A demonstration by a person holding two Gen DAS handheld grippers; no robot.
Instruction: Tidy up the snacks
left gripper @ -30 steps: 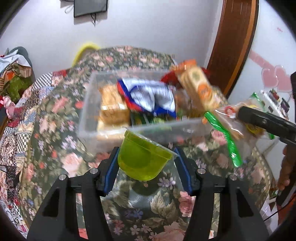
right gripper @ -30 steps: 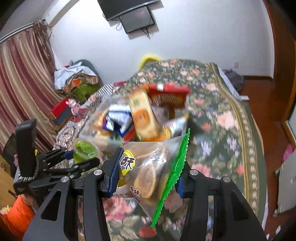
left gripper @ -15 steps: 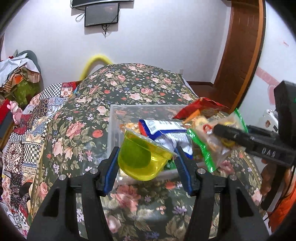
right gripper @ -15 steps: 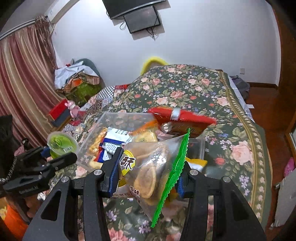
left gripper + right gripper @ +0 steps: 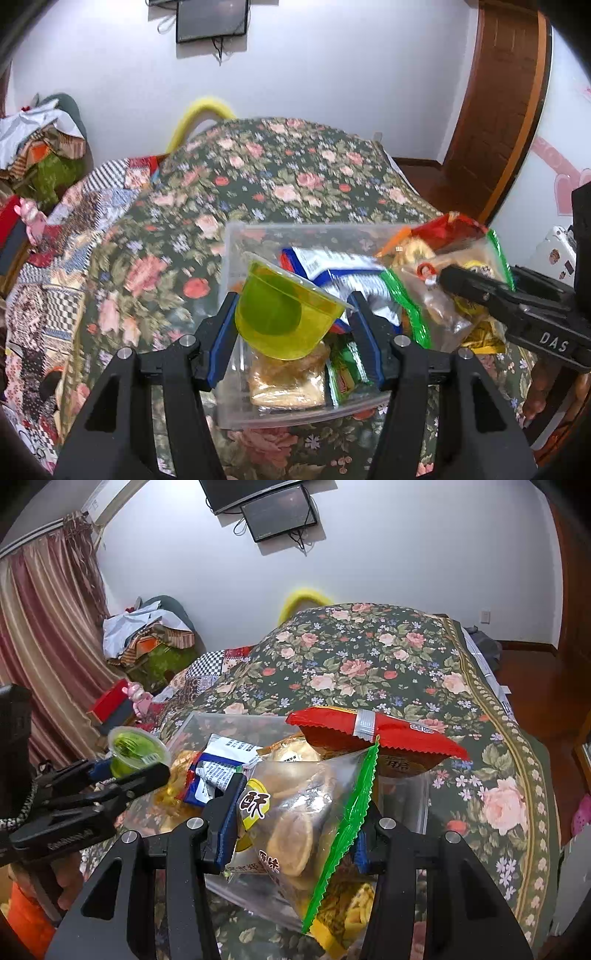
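Snacks are sitting together in a clear plastic bin (image 5: 236, 254) that is resting on a floral bedspread (image 5: 288, 177). The bin is rectangular, thin-walled and see-through, with its long axis running away from the left wrist camera toward the wall.

Bin contents:
- A red crinkle-edged packet (image 5: 376, 734) is lying across the far rim, long axis roughly horizontal in the right wrist view.
- A blue-and-white foil pouch (image 5: 332, 269) is lying tilted near the middle.
- A clear wrap of pale biscuits (image 5: 288, 380) is lying flat on the floor of the bin, beside a small green packet (image 5: 345, 373).

The right gripper (image 5: 295, 834) is clamping a transparent cookie bag (image 5: 295, 827) with a green serrated seal strip; the bag is standing nearly upright above the bin, strip running diagonally up to the right. Round golden cookies are showing through the film.

The left gripper (image 5: 291, 325) is squeezing a translucent yellow-green jelly cup (image 5: 284, 314), a smooth tapered tub tilted with its base facing the camera, above the near left part of the bin.
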